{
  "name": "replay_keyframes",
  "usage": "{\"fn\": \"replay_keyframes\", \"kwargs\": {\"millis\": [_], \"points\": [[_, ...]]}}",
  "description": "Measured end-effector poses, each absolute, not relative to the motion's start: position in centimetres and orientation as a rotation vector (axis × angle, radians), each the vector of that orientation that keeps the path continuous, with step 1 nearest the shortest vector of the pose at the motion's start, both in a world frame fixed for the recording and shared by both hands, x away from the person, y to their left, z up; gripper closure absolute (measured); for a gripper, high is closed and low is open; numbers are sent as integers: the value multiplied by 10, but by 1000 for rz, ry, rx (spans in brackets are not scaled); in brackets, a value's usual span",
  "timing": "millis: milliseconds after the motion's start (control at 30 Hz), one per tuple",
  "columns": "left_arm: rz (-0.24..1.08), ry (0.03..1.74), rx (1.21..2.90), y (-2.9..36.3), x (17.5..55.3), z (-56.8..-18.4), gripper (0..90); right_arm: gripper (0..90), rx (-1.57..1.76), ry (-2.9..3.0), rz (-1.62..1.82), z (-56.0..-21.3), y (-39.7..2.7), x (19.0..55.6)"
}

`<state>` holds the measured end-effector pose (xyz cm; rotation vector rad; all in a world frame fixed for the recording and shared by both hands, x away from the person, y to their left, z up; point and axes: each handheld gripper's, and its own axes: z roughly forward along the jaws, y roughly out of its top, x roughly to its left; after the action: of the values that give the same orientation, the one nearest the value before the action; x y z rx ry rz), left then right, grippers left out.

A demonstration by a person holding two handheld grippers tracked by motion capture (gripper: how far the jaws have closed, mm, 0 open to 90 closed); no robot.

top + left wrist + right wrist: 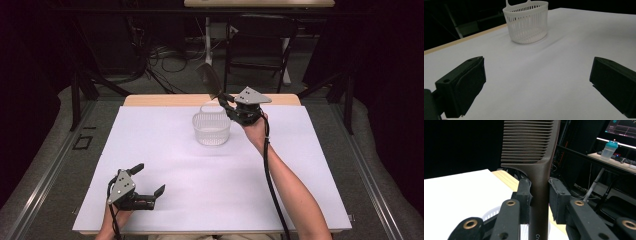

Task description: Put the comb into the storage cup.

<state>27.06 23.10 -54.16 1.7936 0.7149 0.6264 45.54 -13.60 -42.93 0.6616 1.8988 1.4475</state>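
A dark brown comb (539, 170) stands upright between the jaws of my right gripper (540, 195), which is shut on its handle; its teeth point left in the right gripper view. In the high view the comb (210, 80) is held up beyond the far right rim of a white slatted basket (212, 127), with the right gripper (226, 103) just right of the basket. My left gripper (149, 179) rests low over the near left of the white table cover, open and holding nothing. The left gripper view has the basket (527, 22) far ahead between the spread jaws.
A white sheet (175, 165) covers the table, with a wooden edge (150, 100) at the far side. Beyond it stand a dark chair (260, 45) and cables on the floor. A bottle (609, 150) sits on a desk in the background.
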Motion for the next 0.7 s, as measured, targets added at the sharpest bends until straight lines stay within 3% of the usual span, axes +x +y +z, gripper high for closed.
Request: {"fn": "replay_keyframes", "kwargs": {"millis": [700], "points": [[624, 717, 1793, 231, 271, -542, 8, 726, 637, 1907, 1463, -429, -127, 462]]}}
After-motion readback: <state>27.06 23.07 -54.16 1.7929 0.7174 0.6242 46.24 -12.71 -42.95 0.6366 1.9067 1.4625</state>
